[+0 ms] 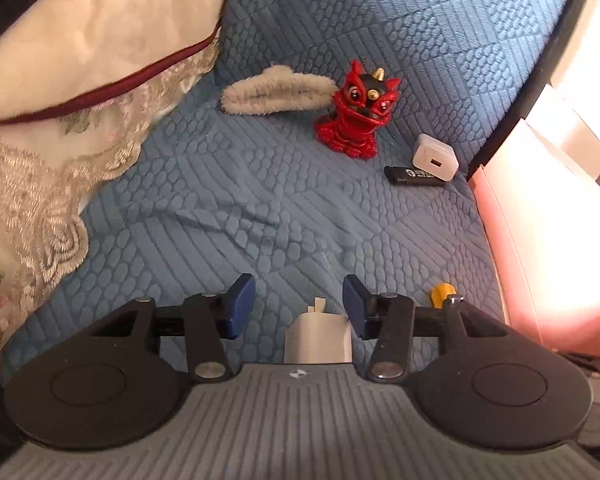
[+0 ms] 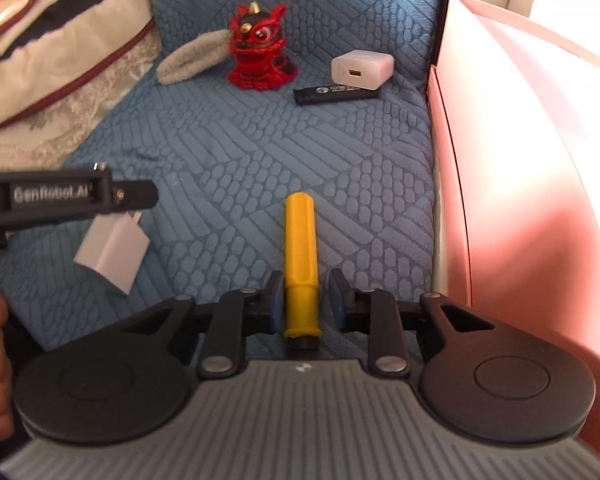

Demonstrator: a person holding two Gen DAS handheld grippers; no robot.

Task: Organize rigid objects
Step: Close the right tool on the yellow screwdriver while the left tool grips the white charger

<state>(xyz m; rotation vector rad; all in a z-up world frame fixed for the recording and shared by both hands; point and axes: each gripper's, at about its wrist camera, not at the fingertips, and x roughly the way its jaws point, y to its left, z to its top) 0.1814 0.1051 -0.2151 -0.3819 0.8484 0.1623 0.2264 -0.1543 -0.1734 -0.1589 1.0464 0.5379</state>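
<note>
My left gripper [image 1: 299, 306] is open over a small white plug charger [image 1: 318, 338], which lies on the blue quilt between its fingers; the charger also shows in the right wrist view [image 2: 112, 254]. My right gripper [image 2: 303, 298] is open around a yellow screwdriver handle [image 2: 301, 256] lying on the quilt, left pad close to it, right pad apart. A red lion figurine [image 1: 356, 114] [image 2: 260, 56], a white charger block [image 1: 436, 156] [image 2: 362, 66] and a black stick [image 1: 414, 176] [image 2: 336, 94] sit farther back.
A fuzzy grey hair clip [image 1: 276, 90] lies left of the figurine. A cream pillow with lace [image 1: 60, 80] fills the left. A pink box [image 2: 512, 184] stands along the right edge of the quilt. The left gripper's body [image 2: 60, 194] crosses the right wrist view.
</note>
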